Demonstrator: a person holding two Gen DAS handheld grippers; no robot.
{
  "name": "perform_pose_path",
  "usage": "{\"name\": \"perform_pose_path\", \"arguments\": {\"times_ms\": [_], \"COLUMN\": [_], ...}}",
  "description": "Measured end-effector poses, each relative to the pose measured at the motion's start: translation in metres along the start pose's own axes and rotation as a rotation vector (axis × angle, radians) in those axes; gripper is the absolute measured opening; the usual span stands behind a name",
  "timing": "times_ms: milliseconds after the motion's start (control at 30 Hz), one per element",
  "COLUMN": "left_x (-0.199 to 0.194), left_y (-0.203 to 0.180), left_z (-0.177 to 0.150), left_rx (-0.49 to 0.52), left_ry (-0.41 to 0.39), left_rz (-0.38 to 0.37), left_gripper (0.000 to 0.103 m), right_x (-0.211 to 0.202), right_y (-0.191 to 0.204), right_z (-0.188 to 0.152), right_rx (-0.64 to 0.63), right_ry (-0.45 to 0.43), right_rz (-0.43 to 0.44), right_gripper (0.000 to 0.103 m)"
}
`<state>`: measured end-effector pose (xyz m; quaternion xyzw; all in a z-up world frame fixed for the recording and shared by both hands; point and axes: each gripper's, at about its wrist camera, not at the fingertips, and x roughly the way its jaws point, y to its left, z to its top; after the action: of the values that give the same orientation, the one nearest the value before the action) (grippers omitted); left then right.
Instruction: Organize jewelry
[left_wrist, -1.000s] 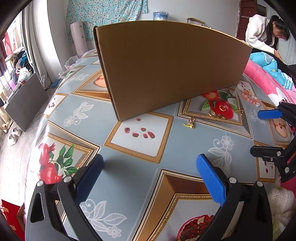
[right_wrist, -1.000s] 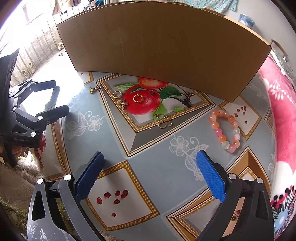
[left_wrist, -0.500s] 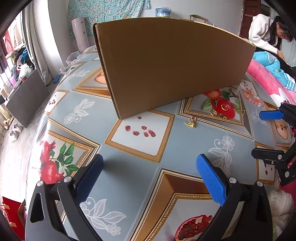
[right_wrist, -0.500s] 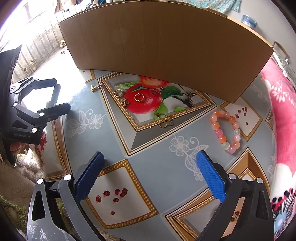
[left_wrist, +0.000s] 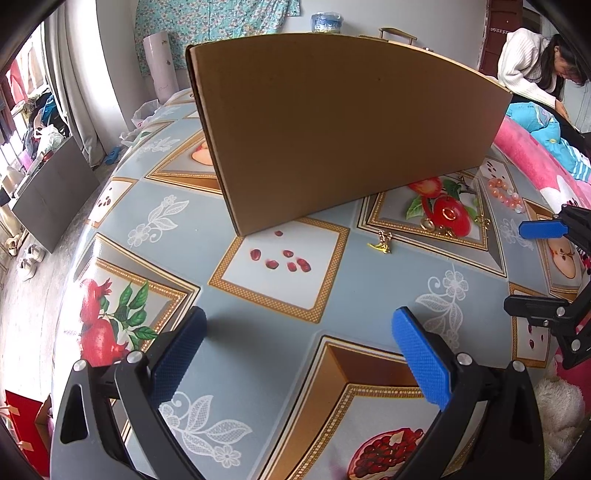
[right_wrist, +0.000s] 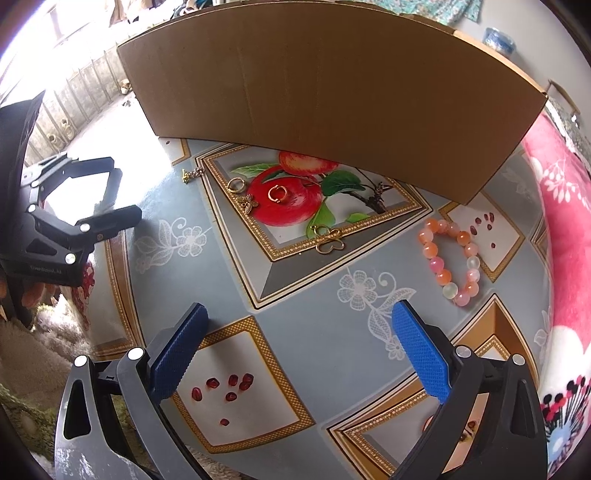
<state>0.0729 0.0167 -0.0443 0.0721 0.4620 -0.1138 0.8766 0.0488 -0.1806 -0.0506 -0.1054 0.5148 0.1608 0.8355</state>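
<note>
Nearest, both grippers hover over the table (right_wrist: 295, 314) with jaws spread wide and nothing between them: the right gripper (right_wrist: 295, 350) at the near edge, the left gripper (left_wrist: 299, 354) further left, facing the box's corner. Judging by this, the task has barely begun, and the step in hand is choosing a first piece. Beyond the right gripper lie the pieces, all loose on the cloth: one bead bracelet (right_wrist: 451, 260) to the right, one gold butterfly clasp (right_wrist: 330, 242) in the middle, then further off one butterfly charm (right_wrist: 248, 202), two gold rings (right_wrist: 277, 192), and one small gold pendant (right_wrist: 192, 173) at far left. Farthest stands one cardboard box (right_wrist: 332, 92), its inside hidden. Next, a gripper likely needs to drop low and pinch finely, since these pieces lie flat.
</note>
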Motion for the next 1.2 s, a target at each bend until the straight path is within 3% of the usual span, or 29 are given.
{"name": "perform_pose_path", "arguments": {"times_ms": [200, 300, 433, 500, 700, 933, 1067, 1200], "left_x": [-0.001, -0.001, -0.001, -0.001, -0.002, -0.002, -0.002, -0.002], "left_y": [0.000, 0.000, 0.000, 0.000, 0.000, 0.000, 0.000, 0.000], "left_z": [0.000, 0.000, 0.000, -0.001, -0.001, -0.001, -0.001, -0.001], "left_rx": [0.002, 0.004, 0.012, 0.016, 0.017, 0.016, 0.016, 0.017], "left_ry": [-0.004, -0.005, 0.000, -0.003, -0.005, -0.005, -0.004, -0.005], "left_rz": [0.000, -0.002, -0.008, -0.011, -0.011, -0.011, -0.011, -0.011], "left_gripper": [0.099, 0.099, 0.099, 0.099, 0.099, 0.099, 0.099, 0.099], "right_x": [-0.025, -0.028, -0.019, -0.015, -0.007, -0.006, -0.002, -0.003], "right_y": [-0.015, -0.017, -0.022, -0.022, -0.023, -0.025, -0.014, -0.008], "right_z": [0.009, 0.012, 0.018, 0.021, 0.024, 0.024, 0.026, 0.024], "right_rx": [0.069, 0.056, 0.052, 0.046, 0.011, -0.016, -0.035, -0.036], "right_ry": [-0.126, -0.144, -0.125, -0.114, -0.085, -0.079, -0.069, -0.069], "right_rz": [0.058, 0.071, 0.085, 0.081, 0.033, -0.008, -0.007, -0.005], "right_gripper": [0.095, 0.093, 0.075, 0.060, 0.038, 0.025, 0.013, 0.011]}}
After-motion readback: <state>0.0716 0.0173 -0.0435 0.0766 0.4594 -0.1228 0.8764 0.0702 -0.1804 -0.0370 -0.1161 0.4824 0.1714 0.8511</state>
